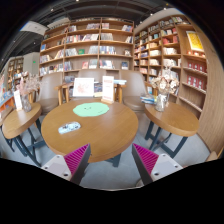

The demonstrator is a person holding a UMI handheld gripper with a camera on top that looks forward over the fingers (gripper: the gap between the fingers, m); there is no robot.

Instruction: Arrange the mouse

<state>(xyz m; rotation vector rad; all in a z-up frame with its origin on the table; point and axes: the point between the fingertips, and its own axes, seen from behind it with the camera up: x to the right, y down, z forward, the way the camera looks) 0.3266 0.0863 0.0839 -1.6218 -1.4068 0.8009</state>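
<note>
Only the gripper view to go on, and honestly the job looks barely started: the gripper (110, 160) hangs above the near edge of the round table (100, 135) with its jaws spread wide and nothing between them. The mouse (69, 127) lies on the tabletop well beyond the fingers and off toward the left one, on a small pale sheet as far as I can tell, untouched. There's a green mat (91, 109) further back near the table's middle, maybe where the mouse should end up, just my guess. So reaching, grabbing and placing all look left to do. Counts: one mouse, one green mat, two upright cards (84, 87) at the far side, three round tables in all with one either side, and bookshelves (90, 45) along the back walls.
</note>
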